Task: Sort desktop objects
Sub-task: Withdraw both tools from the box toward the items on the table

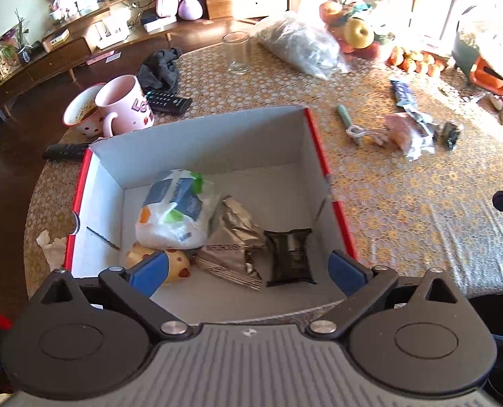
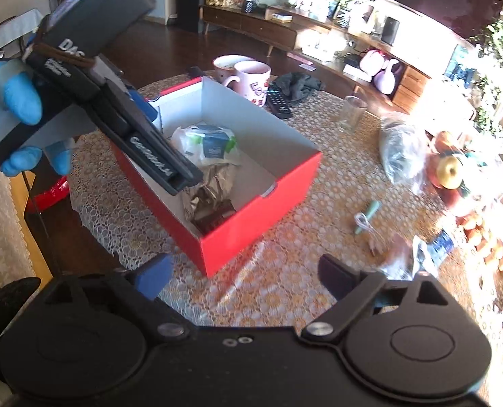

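Observation:
A red cardboard box with a white inside stands on the lace-covered table; it also shows in the right wrist view. Inside lie a white plastic bag, a silver foil packet, a dark packet and a yellow spotted object. My left gripper is open and empty, hanging over the box's near edge above the packets. My right gripper is open and empty, above the tablecloth just in front of the box's red corner. The left gripper's body shows above the box in the right wrist view.
On the table: a pink mug, a spotted bowl, two remotes, a dark cloth, a glass, a filled plastic bag, fruit, a green-handled tool with a white cable, wrappers, a crumpled tissue.

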Demonstrator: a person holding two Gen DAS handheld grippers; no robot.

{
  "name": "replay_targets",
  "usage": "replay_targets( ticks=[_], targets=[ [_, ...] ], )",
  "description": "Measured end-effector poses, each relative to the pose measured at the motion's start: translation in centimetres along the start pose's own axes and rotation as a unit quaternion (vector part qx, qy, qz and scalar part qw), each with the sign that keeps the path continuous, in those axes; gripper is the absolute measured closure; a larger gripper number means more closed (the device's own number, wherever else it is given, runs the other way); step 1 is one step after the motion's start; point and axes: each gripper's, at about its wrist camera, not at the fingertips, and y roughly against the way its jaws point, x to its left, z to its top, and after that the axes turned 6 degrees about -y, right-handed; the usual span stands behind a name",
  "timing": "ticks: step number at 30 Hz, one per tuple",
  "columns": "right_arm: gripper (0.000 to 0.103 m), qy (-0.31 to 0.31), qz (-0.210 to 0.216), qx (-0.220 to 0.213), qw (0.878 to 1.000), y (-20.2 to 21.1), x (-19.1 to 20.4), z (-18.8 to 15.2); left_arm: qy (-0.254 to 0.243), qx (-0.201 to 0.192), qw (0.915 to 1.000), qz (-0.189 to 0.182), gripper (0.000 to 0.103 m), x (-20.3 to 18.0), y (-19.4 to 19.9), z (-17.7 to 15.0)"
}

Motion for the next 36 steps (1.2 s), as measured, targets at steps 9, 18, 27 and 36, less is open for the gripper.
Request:
replay_targets(
  ticks=[9,18,27,36],
  targets=[
    [0.007,-0.049,-0.029,-0.016,0.998,3.3,-3.8,-3.8,-0.023,-0.02,0.9994,-0.014,0.002,-4.2,2.4,-0.5],
    [0.007,-0.102,-0.067,-0.022,0.992,6.0,-9.1,-7.7,-0.052,-0.03,0.9972,-0.044,0.002,-8.5,3.1,-0.3],
    [0.007,-0.131,-0.088,-0.033,0.987,7.3,-13.3,-9.6,-0.065,-0.038,0.9953,-0.061,0.002,-11.7,2.8,1.3],
    [0.007,-0.151,-0.089,-0.029,0.984,6.6,-16.9,-11.0,-0.068,-0.026,0.9954,-0.062,0.002,-13.5,0.8,3.3]
  ],
)
